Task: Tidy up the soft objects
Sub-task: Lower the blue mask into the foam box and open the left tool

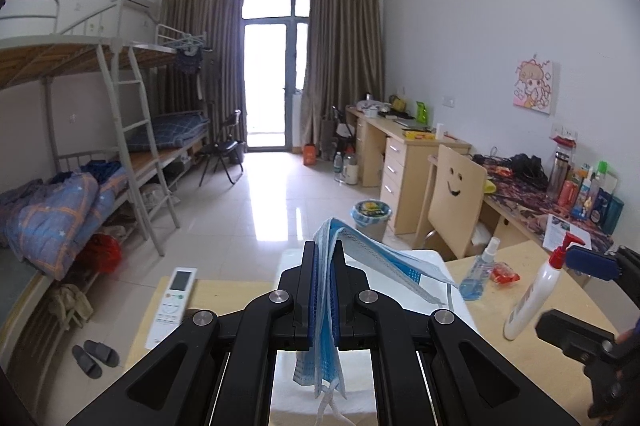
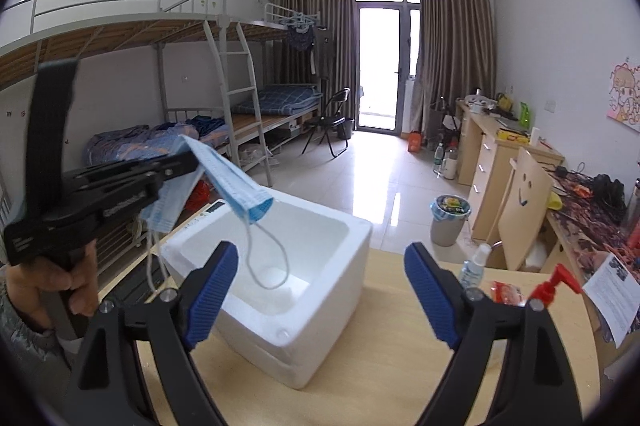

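Left wrist view: left gripper (image 1: 325,290) jaws clamped together on folded blue face masks (image 1: 376,258); bundle droops toward 3 o'clock, ear loops dangling, likely held high for drop into white foam box (image 1: 434,258) underneath. Pump bottle (image 1: 532,298) at 3 o'clock on tabletop (image 1: 532,358).

Right wrist view: right gripper (image 2: 320,290) jaws apart, nothing between, seemingly just let go. Masks hang at 10 o'clock over box rim; box interior looks empty, so drop pending.

Left tongs (image 1: 324,258) clamped shut; right tongs (image 2: 320,290) spread wide, nothing between.
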Action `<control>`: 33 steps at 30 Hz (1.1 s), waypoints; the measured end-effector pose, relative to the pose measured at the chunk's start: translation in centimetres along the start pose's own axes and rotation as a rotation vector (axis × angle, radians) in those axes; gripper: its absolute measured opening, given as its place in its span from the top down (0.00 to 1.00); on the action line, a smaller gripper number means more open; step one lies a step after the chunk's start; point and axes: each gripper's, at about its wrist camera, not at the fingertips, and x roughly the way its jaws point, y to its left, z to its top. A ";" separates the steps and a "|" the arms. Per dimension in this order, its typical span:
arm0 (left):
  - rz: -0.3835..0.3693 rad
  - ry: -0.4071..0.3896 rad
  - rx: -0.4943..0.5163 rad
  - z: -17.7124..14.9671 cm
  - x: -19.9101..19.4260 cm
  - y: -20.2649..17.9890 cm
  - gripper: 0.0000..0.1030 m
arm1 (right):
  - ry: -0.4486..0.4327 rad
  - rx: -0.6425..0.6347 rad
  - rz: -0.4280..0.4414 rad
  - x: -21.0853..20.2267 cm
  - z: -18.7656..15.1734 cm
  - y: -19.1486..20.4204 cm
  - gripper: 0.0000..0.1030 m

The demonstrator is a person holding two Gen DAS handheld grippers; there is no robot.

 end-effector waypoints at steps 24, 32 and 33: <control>0.098 0.059 0.007 0.2 3.1 -1.8 0.01 | -0.020 0.049 -0.081 -2.2 -2.4 -3.2 0.14; 0.119 0.058 0.016 0.1 2.2 -2.3 0.01 | -0.032 0.055 -0.083 -3.4 -3.1 -3.1 0.14; 0.121 0.053 0.017 0.1 1.8 -2.4 0.01 | -0.033 0.057 -0.083 -3.5 -3.2 -3.3 0.14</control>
